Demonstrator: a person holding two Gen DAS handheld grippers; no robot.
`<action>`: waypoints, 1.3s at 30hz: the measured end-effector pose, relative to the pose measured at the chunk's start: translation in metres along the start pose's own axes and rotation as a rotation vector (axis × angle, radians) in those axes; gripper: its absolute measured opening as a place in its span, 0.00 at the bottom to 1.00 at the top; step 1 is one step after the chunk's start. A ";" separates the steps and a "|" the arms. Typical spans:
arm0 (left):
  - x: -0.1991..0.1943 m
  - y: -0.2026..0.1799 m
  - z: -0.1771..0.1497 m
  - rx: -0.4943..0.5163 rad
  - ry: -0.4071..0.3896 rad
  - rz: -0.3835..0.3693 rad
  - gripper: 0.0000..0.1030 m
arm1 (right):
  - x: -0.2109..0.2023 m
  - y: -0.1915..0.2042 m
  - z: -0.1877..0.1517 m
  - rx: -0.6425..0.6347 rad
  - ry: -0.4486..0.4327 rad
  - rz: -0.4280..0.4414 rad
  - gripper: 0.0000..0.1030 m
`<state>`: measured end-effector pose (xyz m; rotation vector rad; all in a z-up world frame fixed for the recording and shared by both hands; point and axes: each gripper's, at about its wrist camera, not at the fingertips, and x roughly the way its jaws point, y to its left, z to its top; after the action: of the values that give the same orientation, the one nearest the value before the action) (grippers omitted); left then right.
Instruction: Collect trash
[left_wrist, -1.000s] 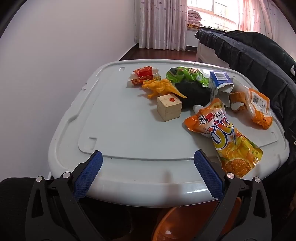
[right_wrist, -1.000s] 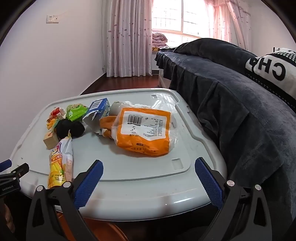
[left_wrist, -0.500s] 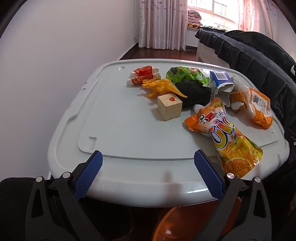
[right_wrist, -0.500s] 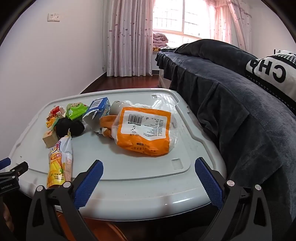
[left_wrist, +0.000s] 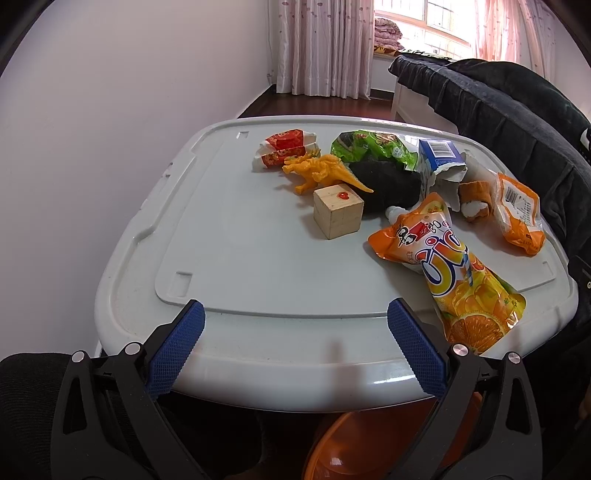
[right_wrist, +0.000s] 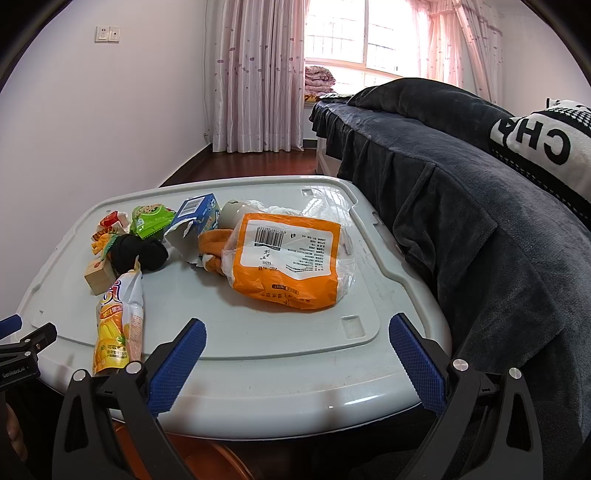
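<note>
Grey plastic forms the table, whose far half carries the litter and toys, listed left to right in the left wrist view: a red and white wrapper; a yellow toy dinosaur just in front of it; a wooden cube with a red mark on top; a black cloth bundle below a green snack bag; an open blue carton; an orange juice pouch reaching the near right edge; an orange plush toy; and an orange bread bag. The left claw hovers at the near rim, blue pads wide apart, holding nothing. In the right wrist view the right claw is likewise spread and empty, with the bread bag directly ahead and a dark-covered bed at right.
</note>
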<state>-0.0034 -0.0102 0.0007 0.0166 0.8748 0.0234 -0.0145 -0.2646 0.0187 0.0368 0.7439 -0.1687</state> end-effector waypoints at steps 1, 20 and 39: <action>0.000 0.000 0.000 0.000 0.000 0.000 0.94 | 0.001 0.000 0.000 -0.001 0.001 -0.001 0.95; 0.000 0.000 0.000 -0.003 0.000 -0.002 0.94 | -0.001 0.002 -0.001 -0.006 -0.002 -0.007 0.95; 0.000 0.001 0.000 -0.004 0.001 -0.002 0.94 | 0.000 0.001 -0.001 -0.008 0.000 -0.009 0.95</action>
<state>-0.0033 -0.0096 0.0006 0.0121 0.8763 0.0233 -0.0149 -0.2636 0.0181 0.0255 0.7445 -0.1737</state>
